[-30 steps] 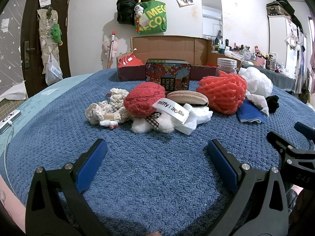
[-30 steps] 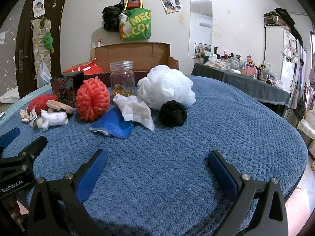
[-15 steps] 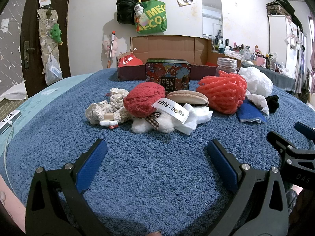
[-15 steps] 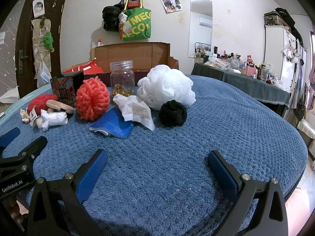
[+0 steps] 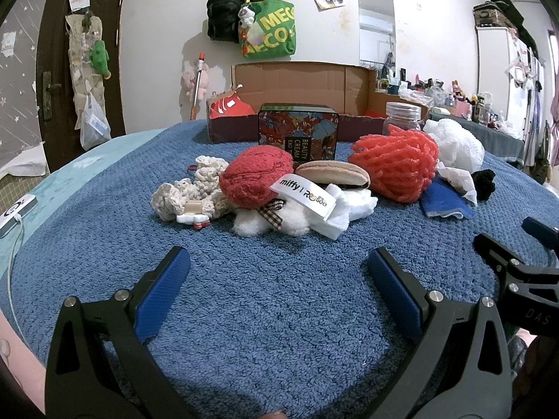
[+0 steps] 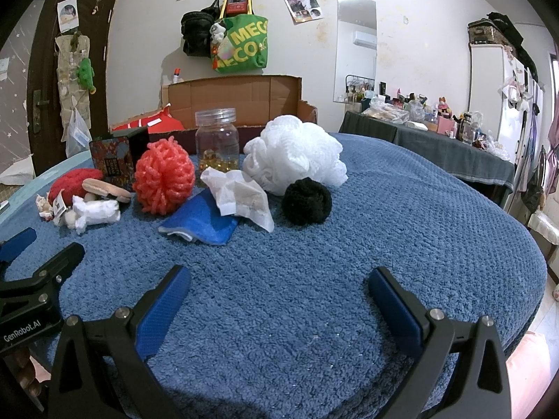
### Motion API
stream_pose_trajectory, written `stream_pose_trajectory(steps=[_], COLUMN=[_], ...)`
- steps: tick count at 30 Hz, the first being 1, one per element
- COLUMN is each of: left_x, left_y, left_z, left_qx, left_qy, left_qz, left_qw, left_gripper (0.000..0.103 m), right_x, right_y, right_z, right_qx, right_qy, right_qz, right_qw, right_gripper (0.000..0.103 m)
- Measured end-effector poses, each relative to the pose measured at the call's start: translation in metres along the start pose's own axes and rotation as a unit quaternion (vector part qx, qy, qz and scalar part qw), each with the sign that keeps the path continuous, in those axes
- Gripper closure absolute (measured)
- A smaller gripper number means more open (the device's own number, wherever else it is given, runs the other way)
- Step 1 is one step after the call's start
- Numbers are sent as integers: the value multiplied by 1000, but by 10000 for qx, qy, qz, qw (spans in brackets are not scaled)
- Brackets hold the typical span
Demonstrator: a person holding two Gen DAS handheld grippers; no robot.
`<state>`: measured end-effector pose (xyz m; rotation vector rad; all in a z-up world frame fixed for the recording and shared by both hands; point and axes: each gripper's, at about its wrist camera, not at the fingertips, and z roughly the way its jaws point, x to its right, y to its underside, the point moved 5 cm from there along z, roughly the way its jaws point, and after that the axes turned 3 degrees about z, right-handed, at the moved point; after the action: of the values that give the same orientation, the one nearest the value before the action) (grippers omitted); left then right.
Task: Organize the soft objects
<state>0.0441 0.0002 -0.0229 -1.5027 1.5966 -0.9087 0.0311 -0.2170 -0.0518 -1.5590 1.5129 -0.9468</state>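
A blue towelling blanket (image 6: 401, 216) covers the whole surface, and along its far edge sits an open cardboard box (image 5: 300, 80), the likely place for the soft things to go. In front of the box the clutter lies in a loose row running left to right: a floral tin (image 5: 298, 136) and a clear jar (image 6: 217, 139) stand behind it. The white mesh pouf (image 6: 295, 155) is the biggest soft piece, at the right end; beside it to the left comes the orange net ball (image 6: 164, 181), then the red knitted ball (image 5: 256, 181) further left. Smaller still are the blue cloth (image 6: 201, 221), the black pompom (image 6: 306, 200) and the cream crochet piece (image 5: 188, 192) at the far left end.

Both tools hover low over bare blanket on the near side, empty, jaws spread wide. The left gripper (image 5: 277, 269) faces the red ball and the tagged white plush (image 5: 279, 220) straight ahead. The right gripper (image 6: 277, 286) faces the black pompom and blue cloth, so I would judge it the nearer hand for the right-end pieces.
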Motion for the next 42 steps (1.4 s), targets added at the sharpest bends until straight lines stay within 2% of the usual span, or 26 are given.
stream_pose_trajectory(steps=[5,10,17,29,35,40,42], left_x=[-2,-1,-8,-26,-29,-22,-21], left_y=[-7,-18,-37,-73,-83,-85,-84], left_z=[-2,-5,-7,-4,-3,-2,0], left_qx=[-14,137,227,189,165,85,25], left_qy=[38,-45,21,489,760,1135,1231], left_qz=[53,198,264,429,628,825,848], left_qw=[10000,9997,9994,9977,9950,9901,9888], left_gripper=[0,0,0,0,0,7,21], right_x=[-1,-4,-15,-42,-61,-70,-73], right_y=[-1,-14,-32,-68,-80,-83,-83], right_z=[0,-6,-7,12,17,24,28], right_qx=[-51,76,167,-15,-14,-127,-228], right_qy=[-72,-74,-194,-690,-1010,-1287,-1443], right_qz=[17,-141,-271,-535,-899,-1140,-1176], right_qw=[10000,9998,9993,9962,9908,9850,9823], right_gripper=[0,0,0,0,1,15,20])
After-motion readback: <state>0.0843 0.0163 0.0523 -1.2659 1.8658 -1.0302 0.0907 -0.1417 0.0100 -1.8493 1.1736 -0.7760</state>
